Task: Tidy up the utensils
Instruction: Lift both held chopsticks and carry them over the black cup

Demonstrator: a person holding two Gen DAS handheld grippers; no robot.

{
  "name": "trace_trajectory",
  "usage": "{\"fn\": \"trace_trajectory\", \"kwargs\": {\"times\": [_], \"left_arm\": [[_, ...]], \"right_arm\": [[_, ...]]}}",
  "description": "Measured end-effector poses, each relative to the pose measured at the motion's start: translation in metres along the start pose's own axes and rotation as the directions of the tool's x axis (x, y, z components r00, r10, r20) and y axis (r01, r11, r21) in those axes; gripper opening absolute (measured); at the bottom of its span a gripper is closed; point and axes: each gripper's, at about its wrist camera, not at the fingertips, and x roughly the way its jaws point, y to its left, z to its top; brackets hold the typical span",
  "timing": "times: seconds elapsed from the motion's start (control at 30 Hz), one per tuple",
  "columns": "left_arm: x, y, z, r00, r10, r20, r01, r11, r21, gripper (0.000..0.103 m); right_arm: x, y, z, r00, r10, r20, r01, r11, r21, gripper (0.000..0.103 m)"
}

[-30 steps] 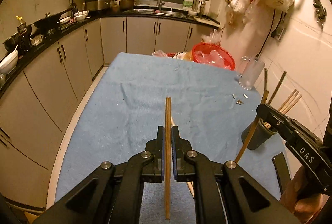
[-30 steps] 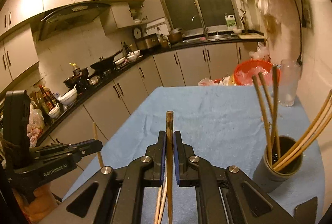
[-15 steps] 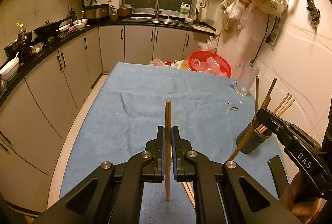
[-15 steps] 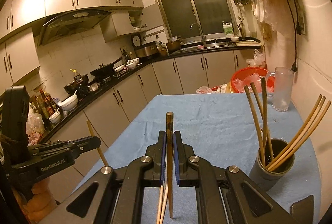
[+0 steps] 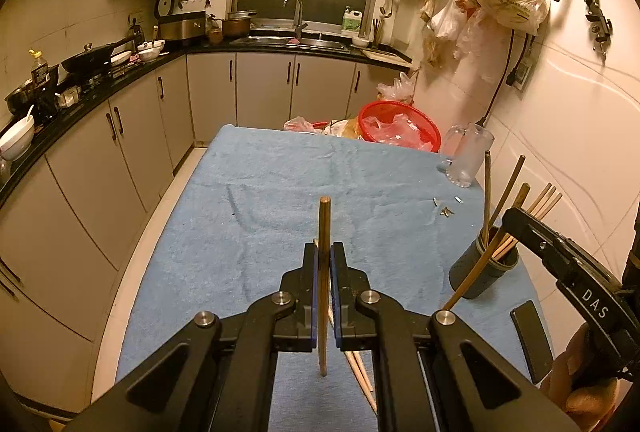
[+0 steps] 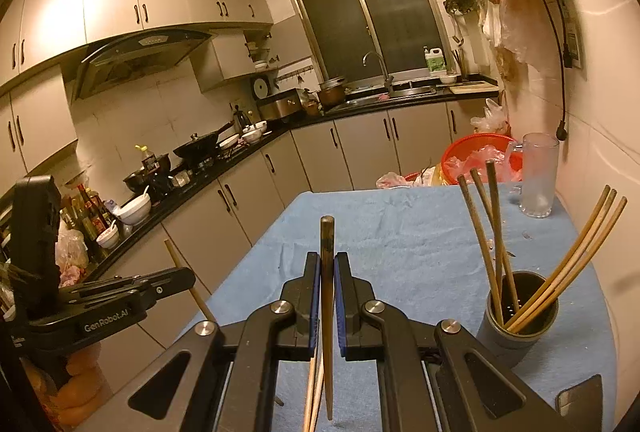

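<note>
Since earlier, my right hand-held gripper (image 6: pixel 327 274) rose slightly, clamping one dark wooden chopstick (image 6: pixel 327 252); left hand-held gripper (image 5: pixel 324 264) clamps one brown wooden chopstick (image 5: pixel 323 232) above blue-towelled table (image 5: pixel 280 192).

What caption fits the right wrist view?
Right gripper clamps one chopstick upright above the blue cloth, near the chopstick holder.

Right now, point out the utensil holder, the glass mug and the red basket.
utensil holder (image 6: pixel 520 328): right wrist view, its dark front wall.
glass mug (image 6: pixel 538 176): right wrist view, its frosted side.
red basket (image 5: pixel 400 110): left wrist view, its far rim.
</note>
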Motion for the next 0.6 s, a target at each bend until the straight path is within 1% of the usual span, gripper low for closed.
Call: {"fn": "trace_trajectory", "kwargs": {"times": [0.37, 0.6], "left_arm": [[-0.009, -0.011, 0.010, 1.000, -0.021, 0.012, 0.021, 0.999, 0.026, 0.006], [-0.018, -0.033, 0.023, 0.998, -0.052, 0.032, 0.050, 0.997, 0.063, 0.006]], "right_arm": [[-0.020, -0.016, 0.007, 0.999, -0.015, 0.041, 0.014, 0.999, 0.032, 0.007], [-0.040, -0.032, 0.017, 0.996, -0.044, 0.083, 0.039, 0.997, 0.061, 0.007]]}}
